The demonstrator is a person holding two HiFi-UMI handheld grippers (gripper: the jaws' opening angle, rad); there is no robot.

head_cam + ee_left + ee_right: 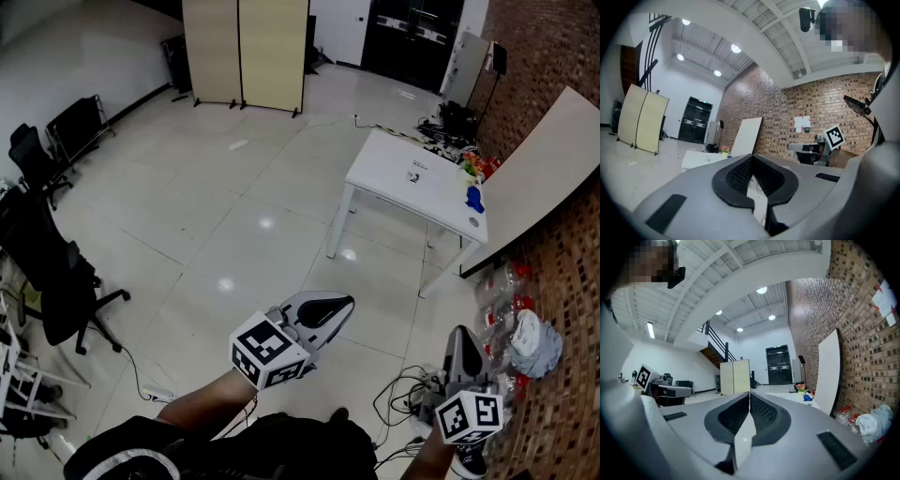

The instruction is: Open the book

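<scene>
A white table (394, 169) stands several steps away on the tiled floor, in the upper right of the head view. On it lies a small flat white item with dark print (415, 174); I cannot tell whether it is the book. Both grippers are held level in the air, far from the table. My left gripper (345, 303) is shut with nothing in it, its tips meeting in the left gripper view (751, 157). My right gripper (462, 334) is also shut and empty (749, 393). The table shows small beyond the jaws (701, 159) (787, 397).
A blue object (474, 198) and colourful items (472, 167) sit at the table's right end. A large white board (548, 173) leans on the brick wall. Cables (403, 394), bottles and a bag (530, 339) lie near my feet. Office chairs (56, 272) and a folding screen (246, 52) stand further left.
</scene>
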